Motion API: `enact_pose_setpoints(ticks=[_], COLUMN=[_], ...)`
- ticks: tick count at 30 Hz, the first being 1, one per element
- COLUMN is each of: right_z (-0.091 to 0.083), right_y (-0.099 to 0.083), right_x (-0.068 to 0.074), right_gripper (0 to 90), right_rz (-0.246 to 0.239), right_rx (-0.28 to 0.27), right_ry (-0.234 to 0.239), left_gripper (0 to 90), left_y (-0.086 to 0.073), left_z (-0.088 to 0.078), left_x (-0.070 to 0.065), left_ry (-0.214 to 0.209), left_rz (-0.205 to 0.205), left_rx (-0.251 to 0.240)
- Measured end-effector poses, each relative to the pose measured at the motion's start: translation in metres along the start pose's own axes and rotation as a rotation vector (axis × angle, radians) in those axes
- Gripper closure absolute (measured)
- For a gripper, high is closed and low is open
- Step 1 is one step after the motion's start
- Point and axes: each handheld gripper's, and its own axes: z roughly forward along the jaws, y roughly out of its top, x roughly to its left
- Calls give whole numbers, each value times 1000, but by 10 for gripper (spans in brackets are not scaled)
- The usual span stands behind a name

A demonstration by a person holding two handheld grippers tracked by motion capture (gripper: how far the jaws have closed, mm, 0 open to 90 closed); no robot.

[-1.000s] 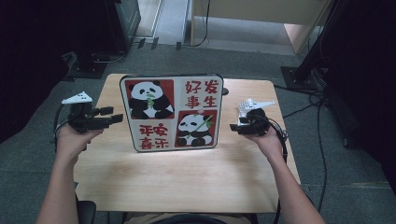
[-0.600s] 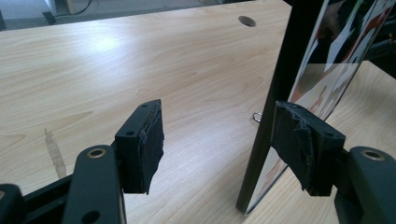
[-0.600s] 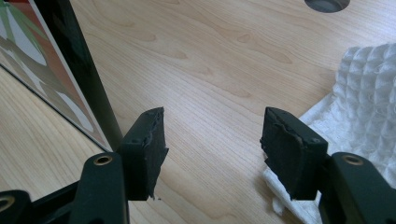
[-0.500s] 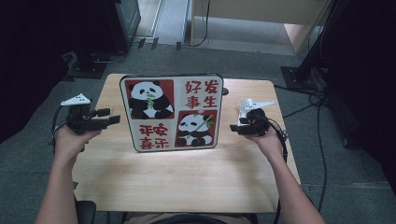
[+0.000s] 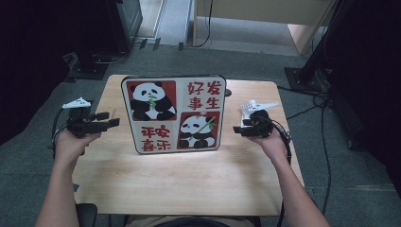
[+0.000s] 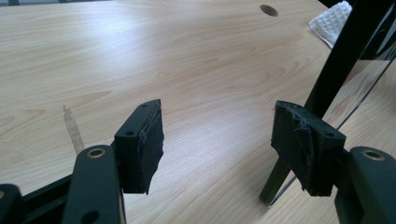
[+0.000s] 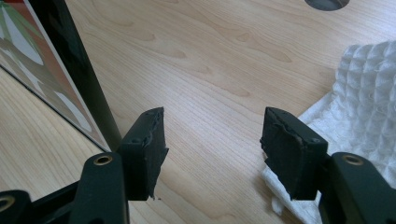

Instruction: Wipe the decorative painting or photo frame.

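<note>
Two grippers are held either side of the panda board (image 5: 173, 114), which stands on the table (image 5: 156, 179) near its far edge. Left gripper (image 5: 108, 122): jaws wide, nothing btwn, just left of the board's edge. Right gripper (image 5: 236, 130): jaws wide, empty, just right of it; a white cloth (image 7: 355, 93) is seen beside its jaw.

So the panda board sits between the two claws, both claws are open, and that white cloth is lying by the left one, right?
Nearly. The white cloth lies by the right claw, as the right gripper view shows. The rest holds: the panda board sits between the two claws, and the left claw is open too.
</note>
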Motion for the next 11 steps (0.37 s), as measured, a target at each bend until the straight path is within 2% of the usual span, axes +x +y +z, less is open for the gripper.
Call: enact_pose_setpoints(ticks=[6,11], right_z=[0,1], right_y=[0,0], right_x=[-1,-1], right_gripper=[395,396], right_rz=[6,6], right_rx=[2,2], right_ry=[-2,-1], left_gripper=[347,415], left_y=[-3,-4], left_z=[1,2], left_x=[3,1], left_ry=[8,3], left_rz=[-5,6], left_rx=[3,-3])
